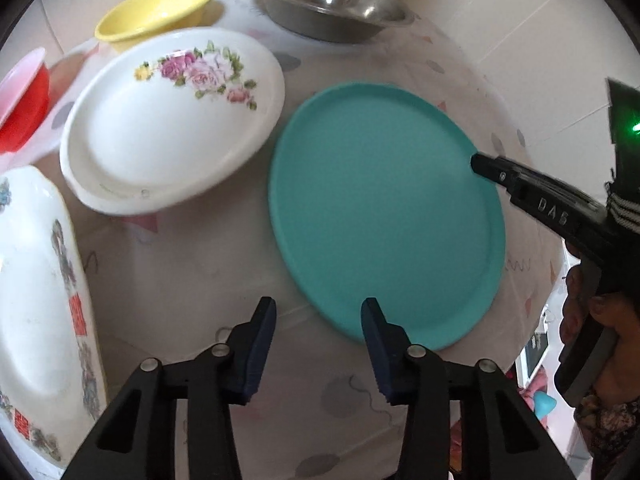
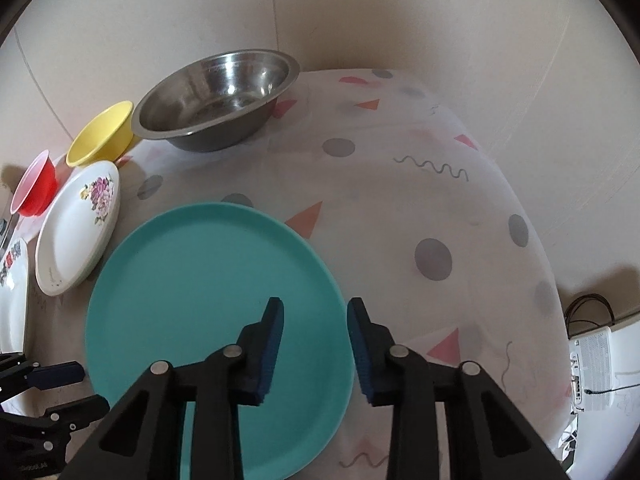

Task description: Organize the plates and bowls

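A large teal plate (image 1: pixel 380 208) (image 2: pixel 208 304) lies flat on the patterned tablecloth (image 2: pixel 420 184). My left gripper (image 1: pixel 319 312) stands open over the plate's near-left rim, one finger above the plate and the other above the cloth. My right gripper (image 2: pixel 316 308) is open and straddles the plate's right rim the same way. No pad presses on the plate. In the left wrist view the right gripper's fingertip (image 1: pixel 478 162) reaches the plate's right edge. The left gripper's fingers (image 2: pixel 72 374) show at the lower left of the right wrist view.
A white rose-print plate (image 1: pixel 160 128) (image 2: pixel 72 232) sits left of the teal one, beside a decorated white plate (image 1: pixel 36 300) (image 2: pixel 12 292). Behind stand a red bowl (image 1: pixel 20 100) (image 2: pixel 34 188), a yellow bowl (image 1: pixel 156 8) (image 2: pixel 102 136) and a steel bowl (image 1: pixel 328 0) (image 2: pixel 216 96), close to the wall.
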